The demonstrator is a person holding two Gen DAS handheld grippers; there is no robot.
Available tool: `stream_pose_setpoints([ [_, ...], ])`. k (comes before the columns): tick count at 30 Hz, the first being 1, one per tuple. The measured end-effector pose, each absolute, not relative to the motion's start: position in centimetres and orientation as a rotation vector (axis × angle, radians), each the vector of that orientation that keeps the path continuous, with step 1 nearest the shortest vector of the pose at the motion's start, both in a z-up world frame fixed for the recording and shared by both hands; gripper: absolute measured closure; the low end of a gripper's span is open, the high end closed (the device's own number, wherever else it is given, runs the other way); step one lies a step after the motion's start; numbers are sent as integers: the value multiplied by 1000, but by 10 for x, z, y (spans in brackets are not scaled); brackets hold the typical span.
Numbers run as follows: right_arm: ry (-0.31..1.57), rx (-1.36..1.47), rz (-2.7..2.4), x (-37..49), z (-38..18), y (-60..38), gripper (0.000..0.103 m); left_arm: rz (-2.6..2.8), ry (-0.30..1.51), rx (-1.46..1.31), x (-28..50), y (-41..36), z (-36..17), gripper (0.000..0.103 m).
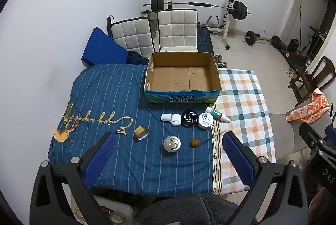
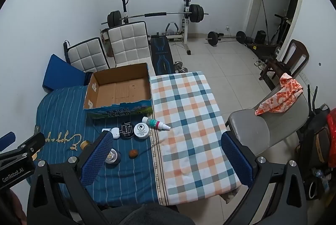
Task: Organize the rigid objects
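Observation:
An empty cardboard box (image 1: 182, 75) (image 2: 119, 88) stands at the far side of the cloth-covered table. In front of it lie a white case (image 1: 167, 117), a white round case (image 1: 176, 119), a black round tin (image 1: 189, 118) (image 2: 127, 130), a white jar (image 1: 205, 119) (image 2: 141, 130) and a green-white bottle (image 1: 217, 114) (image 2: 156, 123). Nearer are a tape roll (image 1: 141, 132), a silver round tin (image 1: 172, 143) (image 2: 112, 156) and a small brown nut-like object (image 1: 194, 142) (image 2: 133, 153). My left gripper (image 1: 168, 153) is open, above the table's near edge. My right gripper (image 2: 166, 153) is open over the checked cloth.
A blue striped cloth (image 1: 105, 98) and a checked cloth (image 2: 189, 119) cover the table. A glass tube (image 1: 69, 113) lies at the far left. White chairs (image 1: 176, 29) stand behind the box, a grey chair with orange cloth (image 2: 279, 96) at right. Gym weights (image 2: 155, 14) fill the back.

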State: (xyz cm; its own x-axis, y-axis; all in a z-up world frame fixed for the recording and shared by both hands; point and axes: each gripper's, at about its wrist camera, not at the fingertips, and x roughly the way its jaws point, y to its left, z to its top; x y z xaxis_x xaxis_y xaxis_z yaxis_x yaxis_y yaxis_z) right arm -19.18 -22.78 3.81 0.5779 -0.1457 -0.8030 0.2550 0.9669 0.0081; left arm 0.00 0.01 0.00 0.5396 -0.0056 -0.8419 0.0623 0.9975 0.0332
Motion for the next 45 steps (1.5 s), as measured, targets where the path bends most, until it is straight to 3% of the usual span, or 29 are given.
stream_pose_setpoints([
  [45,940,114,-239,-176,28,-228,0,-21,1003,55,9,7,-1,0],
])
